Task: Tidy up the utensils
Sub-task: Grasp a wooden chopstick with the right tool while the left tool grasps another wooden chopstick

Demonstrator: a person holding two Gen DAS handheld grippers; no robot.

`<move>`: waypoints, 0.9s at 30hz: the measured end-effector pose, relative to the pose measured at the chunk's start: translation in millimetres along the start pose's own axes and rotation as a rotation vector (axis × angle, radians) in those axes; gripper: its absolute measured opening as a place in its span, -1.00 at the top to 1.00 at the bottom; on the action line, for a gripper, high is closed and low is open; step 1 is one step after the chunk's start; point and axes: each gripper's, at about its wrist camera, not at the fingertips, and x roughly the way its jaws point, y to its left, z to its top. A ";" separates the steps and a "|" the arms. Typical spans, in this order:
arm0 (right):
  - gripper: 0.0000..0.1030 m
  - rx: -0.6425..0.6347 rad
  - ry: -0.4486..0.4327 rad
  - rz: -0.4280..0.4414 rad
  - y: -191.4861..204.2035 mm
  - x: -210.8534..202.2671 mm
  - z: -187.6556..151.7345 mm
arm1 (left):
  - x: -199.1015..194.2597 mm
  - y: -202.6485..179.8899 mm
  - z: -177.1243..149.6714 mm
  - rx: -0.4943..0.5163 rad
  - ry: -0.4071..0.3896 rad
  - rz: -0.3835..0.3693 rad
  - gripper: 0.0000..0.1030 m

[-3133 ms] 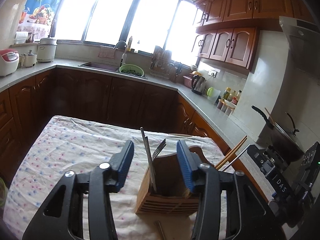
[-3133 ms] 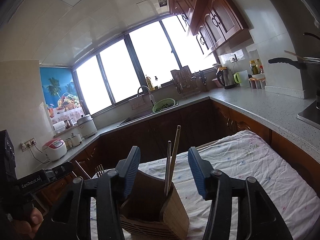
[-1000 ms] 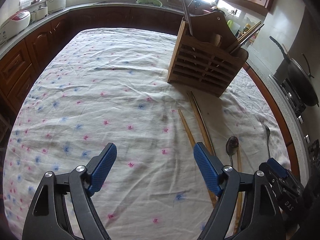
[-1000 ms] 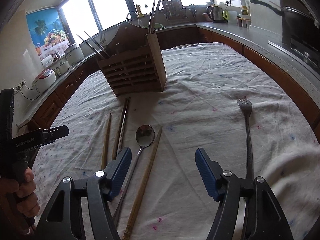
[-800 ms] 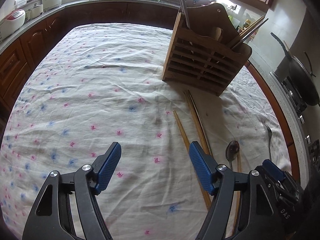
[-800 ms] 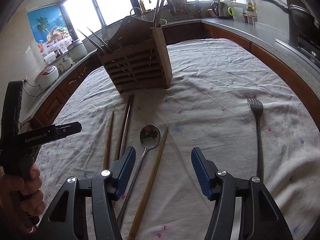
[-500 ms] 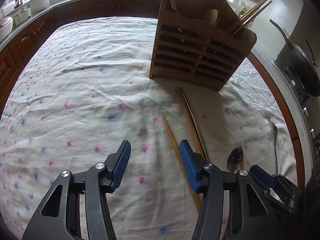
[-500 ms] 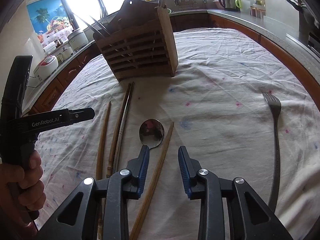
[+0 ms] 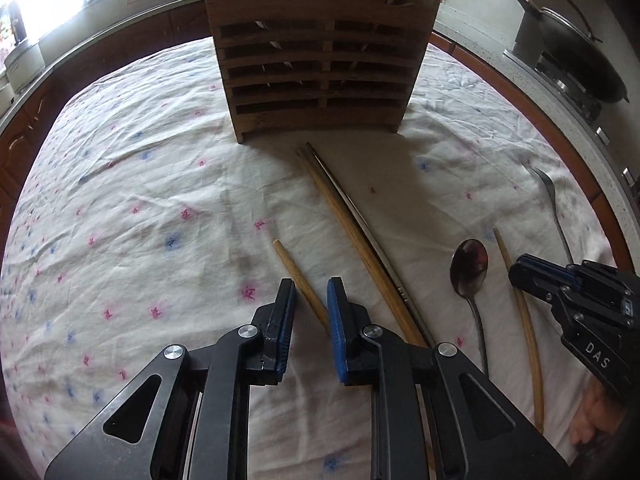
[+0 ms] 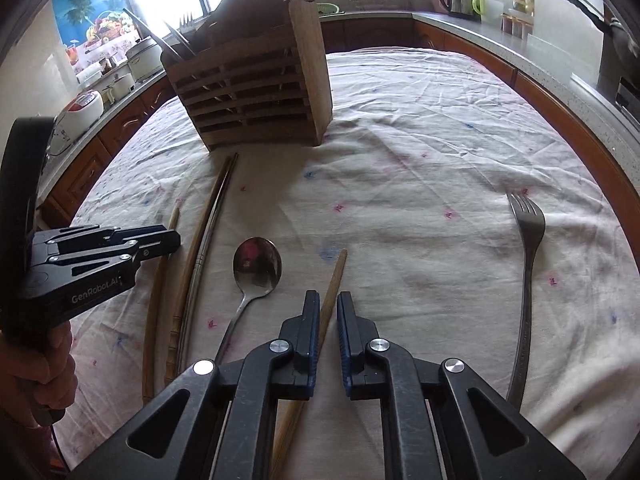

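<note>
Chopsticks lie lengthwise toward the wooden holder (image 9: 320, 60): left tool (image 9: 311, 292) nearly closed around one chopstick (image 9: 298, 276), right tool (image 10: 328, 304) likewise around another chopstick (image 10: 334, 280), contact unclear.

Slatted wooden caddy (image 9: 320, 64) (matt), glossy metal spoon (image 10: 257, 266)

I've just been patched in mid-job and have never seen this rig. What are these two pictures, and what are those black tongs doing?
There is no robot. A person holds one pair of tongs in each hand, each with a camera looking along its fingers. The left view shows the left tongs straddling a wooden chopstick, with a gap visible. The right view shows the right tongs nearly closed around a second chopstick; contact is unclear. On the tablecloth lie a spoon, a fork and two more chopsticks, in front of a wooden holder that has utensils in it.
</note>
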 end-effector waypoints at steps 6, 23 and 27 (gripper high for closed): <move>0.73 0.003 -0.003 -0.005 1.7 9.3 10.0 | 1.8 20.5 6.2 -0.116 0.024 -0.025 0.39; 0.91 0.044 -0.057 0.072 -2.5 -3.0 18.2 | -19.9 9.3 4.6 -0.075 -0.041 -0.019 0.92; 0.91 0.042 -0.111 0.107 3.3 -30.6 22.7 | -55.2 19.7 -2.4 -0.089 -0.095 -0.043 0.92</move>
